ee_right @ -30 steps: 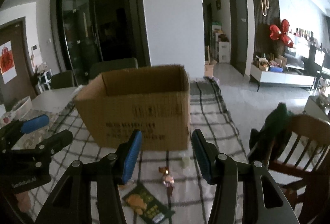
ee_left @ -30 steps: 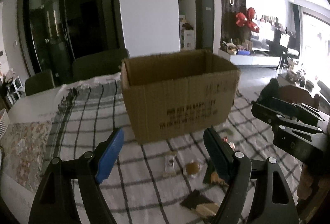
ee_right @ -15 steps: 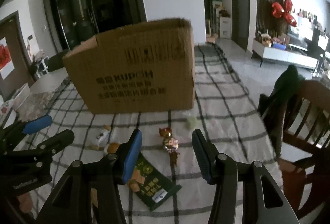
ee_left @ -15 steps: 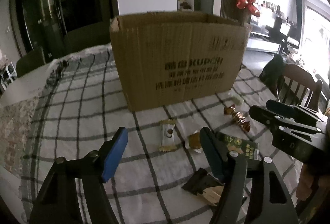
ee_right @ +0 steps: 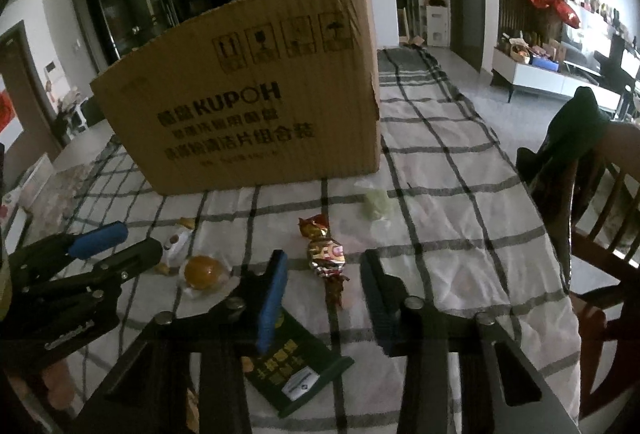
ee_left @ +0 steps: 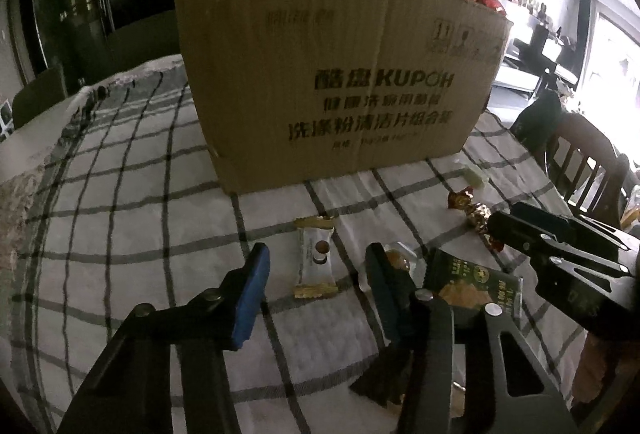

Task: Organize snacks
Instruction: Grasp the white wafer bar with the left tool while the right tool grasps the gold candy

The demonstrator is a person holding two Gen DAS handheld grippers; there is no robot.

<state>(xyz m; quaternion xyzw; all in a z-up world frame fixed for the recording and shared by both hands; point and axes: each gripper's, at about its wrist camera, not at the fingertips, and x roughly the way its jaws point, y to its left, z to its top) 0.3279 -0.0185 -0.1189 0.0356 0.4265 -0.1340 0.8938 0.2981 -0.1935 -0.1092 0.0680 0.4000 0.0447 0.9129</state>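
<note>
A brown cardboard box (ee_left: 332, 82) (ee_right: 256, 106) stands on the checked tablecloth (ee_left: 120, 226). Snacks lie in front of it: a white-and-gold bar (ee_left: 315, 263), a round orange candy (ee_right: 204, 271), a red-gold foil candy (ee_right: 325, 254), a pale green candy (ee_right: 376, 205) and a dark green packet (ee_right: 296, 366) (ee_left: 472, 284). My left gripper (ee_left: 316, 274) is open, low over the white bar. My right gripper (ee_right: 324, 282) is open, low around the foil candy. Neither holds anything.
A wooden chair (ee_right: 600, 218) with dark cloth over its back stands at the table's right edge. Another dark packet (ee_left: 384, 374) lies near the front edge under my left gripper. Dark glass doors and a white pillar stand beyond the table.
Both grippers have dropped lower and moved forward toward the snacks and box. The box now fills more of each view. Both stay open.
</note>
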